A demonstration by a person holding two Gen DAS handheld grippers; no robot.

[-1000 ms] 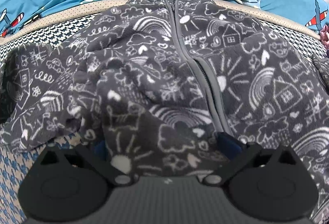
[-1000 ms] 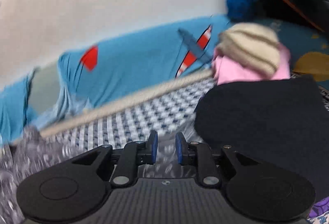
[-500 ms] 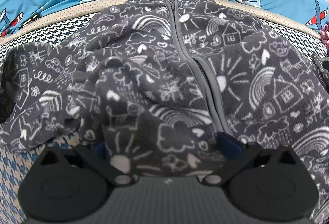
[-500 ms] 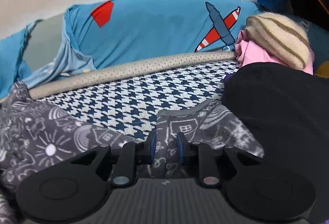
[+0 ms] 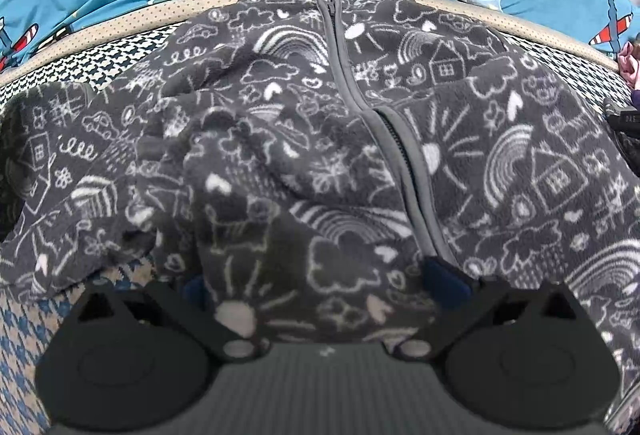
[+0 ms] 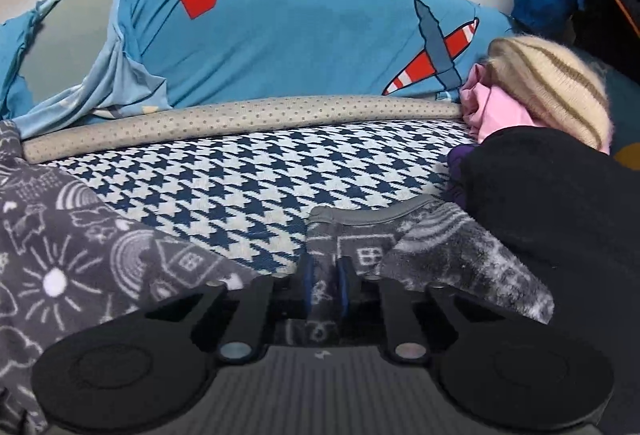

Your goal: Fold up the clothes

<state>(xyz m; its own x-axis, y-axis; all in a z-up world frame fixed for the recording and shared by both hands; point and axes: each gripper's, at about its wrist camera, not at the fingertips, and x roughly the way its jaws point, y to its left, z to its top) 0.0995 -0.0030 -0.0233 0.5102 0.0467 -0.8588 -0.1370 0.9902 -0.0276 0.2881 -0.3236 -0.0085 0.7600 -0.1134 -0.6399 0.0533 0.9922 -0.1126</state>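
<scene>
One jacket (image 5: 320, 139), grey fleece with white doodles, zip front, is spread face up on a houndstooth cover (image 6: 256, 179); one sleeve (image 6: 400, 247) is stretched toward a black garment (image 6: 560, 219).
Right gripper (image 6: 325, 285): fingers narrow, just closed further, sleeve cuff pinched between the pads.
Left gripper (image 5: 320, 287): fingers wide, hem fleece bunched between them; contact of the pads cannot be told.
Step judged: sleeve grasped for folding inward.
Next move judged: sleeve to be lifted and carried across onto the jacket front, hem kept steady, cuff kept clear of the black garment.
</scene>
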